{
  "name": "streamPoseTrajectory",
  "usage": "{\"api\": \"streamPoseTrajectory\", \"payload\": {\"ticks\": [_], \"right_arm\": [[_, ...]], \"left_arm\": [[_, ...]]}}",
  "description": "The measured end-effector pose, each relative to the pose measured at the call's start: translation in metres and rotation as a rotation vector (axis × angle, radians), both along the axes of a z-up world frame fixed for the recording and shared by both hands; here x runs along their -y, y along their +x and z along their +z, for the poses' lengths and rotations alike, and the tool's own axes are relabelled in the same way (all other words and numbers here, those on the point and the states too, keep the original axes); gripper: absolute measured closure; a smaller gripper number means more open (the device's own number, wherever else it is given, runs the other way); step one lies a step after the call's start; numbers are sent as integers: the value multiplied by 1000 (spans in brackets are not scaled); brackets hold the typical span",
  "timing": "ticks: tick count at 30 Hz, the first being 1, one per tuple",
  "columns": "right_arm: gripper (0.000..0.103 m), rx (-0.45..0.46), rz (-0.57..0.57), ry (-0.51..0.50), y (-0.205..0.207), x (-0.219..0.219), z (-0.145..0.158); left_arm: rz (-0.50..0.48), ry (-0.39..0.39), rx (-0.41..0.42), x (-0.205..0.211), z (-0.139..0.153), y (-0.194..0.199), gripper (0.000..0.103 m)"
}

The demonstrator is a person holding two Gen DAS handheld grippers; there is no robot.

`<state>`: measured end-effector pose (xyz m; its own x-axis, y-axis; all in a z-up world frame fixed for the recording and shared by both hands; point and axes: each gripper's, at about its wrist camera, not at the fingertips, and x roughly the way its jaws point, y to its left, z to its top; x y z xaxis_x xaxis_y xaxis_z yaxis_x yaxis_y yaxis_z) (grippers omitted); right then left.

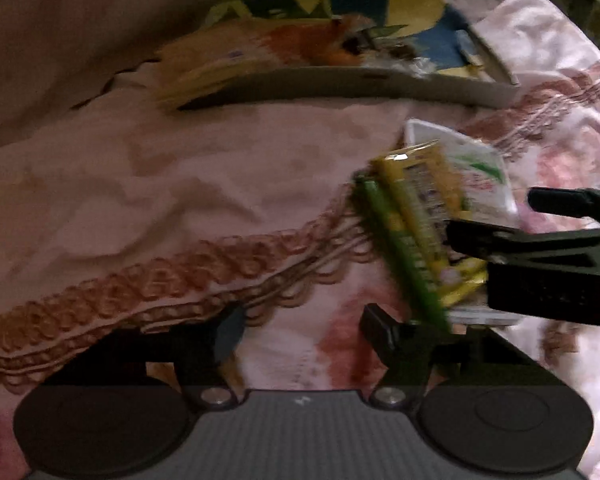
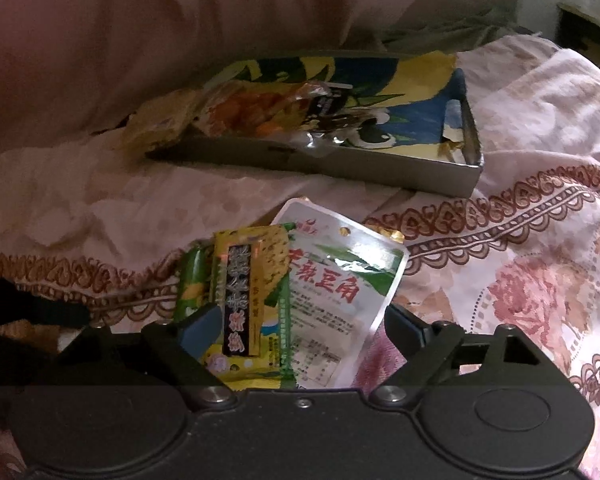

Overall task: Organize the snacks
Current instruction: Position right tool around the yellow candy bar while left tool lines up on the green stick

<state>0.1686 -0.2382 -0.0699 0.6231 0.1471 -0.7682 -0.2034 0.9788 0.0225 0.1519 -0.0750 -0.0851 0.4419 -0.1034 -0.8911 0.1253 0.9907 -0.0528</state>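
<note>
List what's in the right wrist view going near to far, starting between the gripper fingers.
Yellow snack packet between the open right gripper fingers, overlapping the white pouch beside it → patterned bedsheet → grey tray with an orange packet inside → pink bedding behind.

Bed, covered by pink floral bedspread (image 2: pixel 532 240) with brown lace-pattern band. Lying on it: shallow grey tray (image 2: pixel 340 164) with blue-and-yellow printed floor, toward the far side; white snack pouch (image 2: pixel 352 276) with green and red print; yellow packet (image 2: pixel 248 292); green packet (image 2: pixel 192 284), overlapping, at the near side.
</note>
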Motion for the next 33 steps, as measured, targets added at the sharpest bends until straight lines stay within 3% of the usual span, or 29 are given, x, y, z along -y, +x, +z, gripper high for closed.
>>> {"api": "streamPoseTrajectory", "payload": {"ticks": [5,11,16,25,33], "right_arm": [[14,-13,18,-20,-1,-3,-4],[15,-36,47,-23,2,-2,-10],[16,-36,106,-5,7,-9,-11],[14,-4,138,-95,9,-18,-17],[18,-73,60,-104,15,-4,-10]], "left_arm": [[-8,-54,-3,0,3,-3,18],[-47,-83,5,10,1,-10,13],[-73,-48,32,21,-2,-11,10],[-90,-31,65,29,-5,-13,4],[-71,-57,40,22,-4,-11,4]]}}
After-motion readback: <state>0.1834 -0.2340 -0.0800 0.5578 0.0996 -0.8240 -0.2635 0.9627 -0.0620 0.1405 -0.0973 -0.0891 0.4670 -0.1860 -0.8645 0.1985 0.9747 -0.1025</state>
